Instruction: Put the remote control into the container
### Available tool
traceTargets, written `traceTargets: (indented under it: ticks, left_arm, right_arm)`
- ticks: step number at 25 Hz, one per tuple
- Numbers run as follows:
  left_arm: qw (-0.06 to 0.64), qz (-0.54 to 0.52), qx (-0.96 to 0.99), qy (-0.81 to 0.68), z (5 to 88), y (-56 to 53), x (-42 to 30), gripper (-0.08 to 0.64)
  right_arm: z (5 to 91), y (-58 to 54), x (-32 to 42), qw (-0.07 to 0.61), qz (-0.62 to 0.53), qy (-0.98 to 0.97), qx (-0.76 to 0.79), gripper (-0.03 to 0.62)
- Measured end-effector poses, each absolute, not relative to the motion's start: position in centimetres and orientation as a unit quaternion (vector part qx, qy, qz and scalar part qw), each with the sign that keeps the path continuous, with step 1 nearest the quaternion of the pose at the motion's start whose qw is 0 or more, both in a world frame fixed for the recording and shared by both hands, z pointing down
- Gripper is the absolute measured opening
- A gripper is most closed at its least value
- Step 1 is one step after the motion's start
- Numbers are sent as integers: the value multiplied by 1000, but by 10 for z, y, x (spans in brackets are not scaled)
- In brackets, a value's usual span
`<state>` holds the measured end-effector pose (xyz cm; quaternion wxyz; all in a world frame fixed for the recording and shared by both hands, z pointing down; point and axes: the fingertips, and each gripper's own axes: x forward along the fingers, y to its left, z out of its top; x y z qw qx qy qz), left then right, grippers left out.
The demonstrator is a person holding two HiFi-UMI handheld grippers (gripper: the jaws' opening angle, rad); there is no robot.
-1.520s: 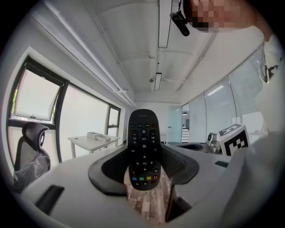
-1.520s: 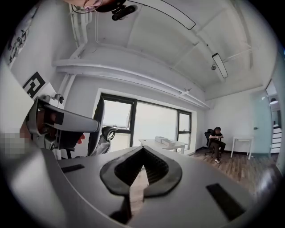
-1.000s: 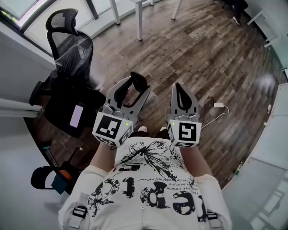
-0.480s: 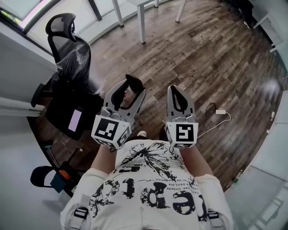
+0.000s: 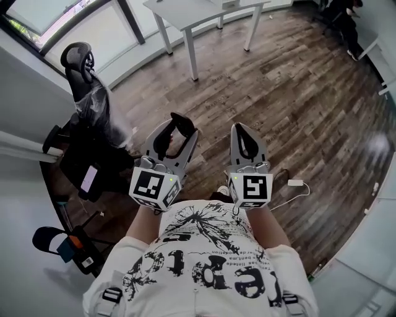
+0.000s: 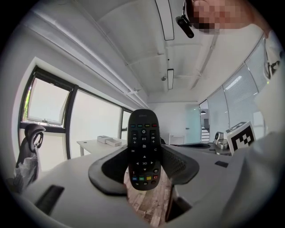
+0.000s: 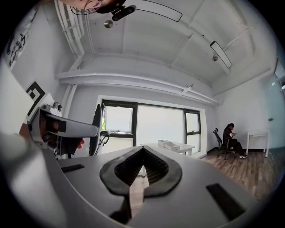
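A black remote control [image 6: 143,149] with coloured buttons stands upright between the jaws of my left gripper [image 6: 143,168], which is shut on it. In the head view the left gripper [image 5: 178,127] is held in front of the person's chest, and the remote [image 5: 185,124] shows as a dark tip at its jaws. My right gripper [image 5: 242,131] is beside it at the same height. Its jaws [image 7: 142,151] meet at the tips with nothing between them. No container shows in any view.
A white table [image 5: 192,9] stands ahead on the wooden floor, with white boxes [image 7: 168,144] on it. A black office chair [image 5: 86,86] is at the left by the window. A white charger and cable [image 5: 296,182] lie on the floor at the right. A person [image 7: 230,139] sits far right.
The head view has shifted forward: the white table has come into view at the top and the office chair has slid left. Both grippers keep their pose, the left still on the remote.
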<state>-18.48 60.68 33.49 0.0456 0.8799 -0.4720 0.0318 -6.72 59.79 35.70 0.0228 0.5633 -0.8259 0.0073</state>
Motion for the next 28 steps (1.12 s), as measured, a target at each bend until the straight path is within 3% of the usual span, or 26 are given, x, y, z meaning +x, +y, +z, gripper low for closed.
traceTargets:
  ticks: [16, 22, 28]
  left_arm:
    - [31, 24, 911, -410, 341, 516, -47, 236]
    - [41, 22, 926, -374, 341, 434, -50, 236]
    - [38, 14, 930, -365, 327, 328, -102, 236]
  right_arm:
    - [386, 536, 73, 39, 44, -784, 619, 2]
    - [386, 465, 67, 50, 41, -757, 650, 2]
    - [369, 356, 15, 41, 34, -756, 652, 2]
